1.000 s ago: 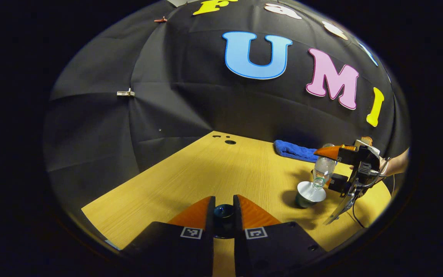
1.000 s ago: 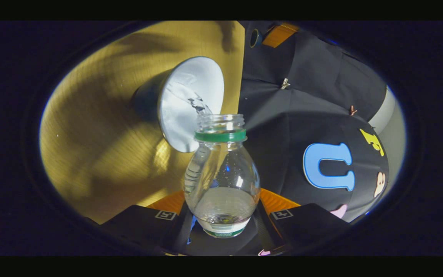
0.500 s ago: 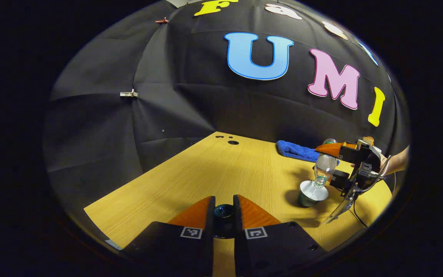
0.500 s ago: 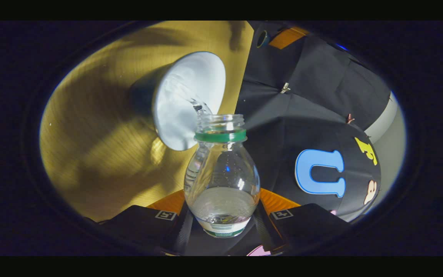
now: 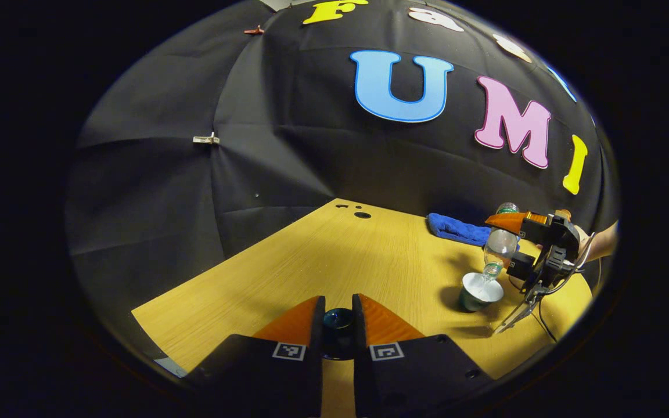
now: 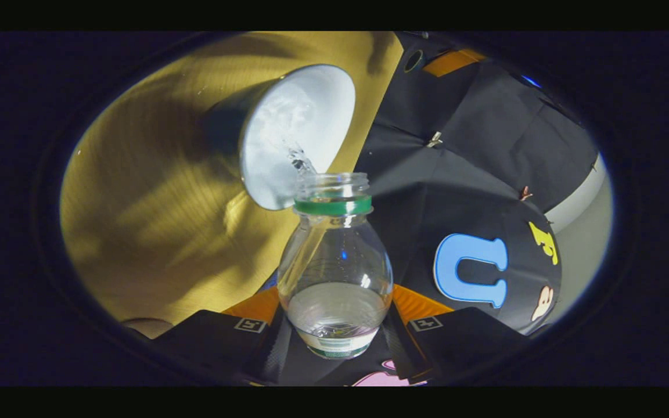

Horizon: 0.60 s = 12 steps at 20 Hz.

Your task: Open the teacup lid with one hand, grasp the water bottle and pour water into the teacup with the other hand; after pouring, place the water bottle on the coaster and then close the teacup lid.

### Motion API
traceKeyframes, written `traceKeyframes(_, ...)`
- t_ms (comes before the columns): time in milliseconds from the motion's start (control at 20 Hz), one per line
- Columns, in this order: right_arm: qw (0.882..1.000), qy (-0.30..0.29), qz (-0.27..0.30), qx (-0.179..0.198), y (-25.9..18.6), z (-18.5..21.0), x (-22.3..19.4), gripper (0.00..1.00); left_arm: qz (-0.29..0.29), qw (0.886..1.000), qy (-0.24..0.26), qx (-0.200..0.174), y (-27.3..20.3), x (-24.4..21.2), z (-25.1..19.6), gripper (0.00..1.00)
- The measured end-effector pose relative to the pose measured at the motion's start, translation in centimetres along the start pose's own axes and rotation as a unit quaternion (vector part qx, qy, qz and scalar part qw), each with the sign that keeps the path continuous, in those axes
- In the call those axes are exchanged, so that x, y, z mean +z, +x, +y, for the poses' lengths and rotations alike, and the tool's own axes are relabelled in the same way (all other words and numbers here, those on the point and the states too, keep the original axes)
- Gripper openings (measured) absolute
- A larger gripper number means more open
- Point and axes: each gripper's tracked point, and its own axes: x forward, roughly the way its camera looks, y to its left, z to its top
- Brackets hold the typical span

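In the left gripper view my left gripper (image 5: 338,316) is shut on the dark blue teacup lid (image 5: 338,318), held above the near table. Far right in that view stands the teacup (image 5: 477,293), dark outside and white inside. My right gripper (image 5: 511,247) tips the clear water bottle (image 5: 497,247) over it. In the right gripper view the right gripper (image 6: 334,316) is shut on the water bottle (image 6: 334,273), uncapped with a green neck ring. A thin stream of water runs from its mouth into the teacup (image 6: 294,130). The left gripper (image 6: 448,58) shows small near the top edge.
A folded blue cloth (image 5: 456,229) lies at the back of the wooden table (image 5: 334,261), behind the cup. Small dark holes (image 5: 362,215) mark the table's far corner. A person's forearm (image 5: 601,244) holds the right gripper, with a cable trailing below it.
The left gripper's view has drifted slightly, with the lid still held. The right gripper keeps the bottle tipped and water keeps flowing; the cup sits a little higher and more to the right in its view.
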Motion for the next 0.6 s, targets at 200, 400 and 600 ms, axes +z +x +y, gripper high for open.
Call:
traceKeyframes(200,1.0,-0.011,-0.004,-0.005,0.1,-0.5,-0.2,0.74,-0.004,1.0,0.006,-0.002,0.1,0.3,-0.1,0.25)
traceKeyframes(400,0.999,-0.03,-0.009,-0.008,0.3,-1.8,-0.4,0.7,-0.009,1.0,0.008,-0.006,0.2,0.8,-0.3,0.22)
traceKeyframes(600,0.999,-0.041,-0.012,-0.011,0.6,-2.7,-0.7,0.74,-0.009,1.0,0.008,-0.006,0.1,0.7,-0.1,0.26)
